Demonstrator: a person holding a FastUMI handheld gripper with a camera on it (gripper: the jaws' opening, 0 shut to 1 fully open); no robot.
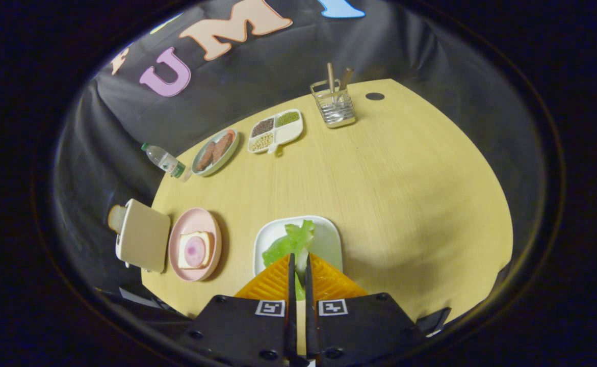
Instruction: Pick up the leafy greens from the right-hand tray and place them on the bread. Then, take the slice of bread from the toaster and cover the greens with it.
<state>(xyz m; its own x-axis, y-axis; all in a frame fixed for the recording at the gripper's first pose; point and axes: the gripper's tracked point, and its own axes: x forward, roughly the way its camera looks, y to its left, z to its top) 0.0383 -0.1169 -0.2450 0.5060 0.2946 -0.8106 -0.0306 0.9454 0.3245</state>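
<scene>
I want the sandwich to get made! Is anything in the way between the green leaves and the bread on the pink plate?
Nothing visible is. The gripper has its fingers nearly closed on the green leaves over the white tray. The bread lies on the pink plate beside the tray, with only bare table between them. The toaster stands beyond the plate.

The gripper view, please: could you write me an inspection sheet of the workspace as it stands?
Surface: pale wooden table with a dark round spot near its far edge.
Job's things: leafy greens on the white tray; open bread slice with a pink round topping on the pink plate; toaster beside that plate, bread slice standing up out of it.
Clutter: water bottle, plate of brown pieces, divided dish of grains, wire utensil holder.
Grippers: gripper nearly closed, fingers pinching the greens' near end.
Cables: nothing seen.
Surroundings: black cloth wall.
</scene>
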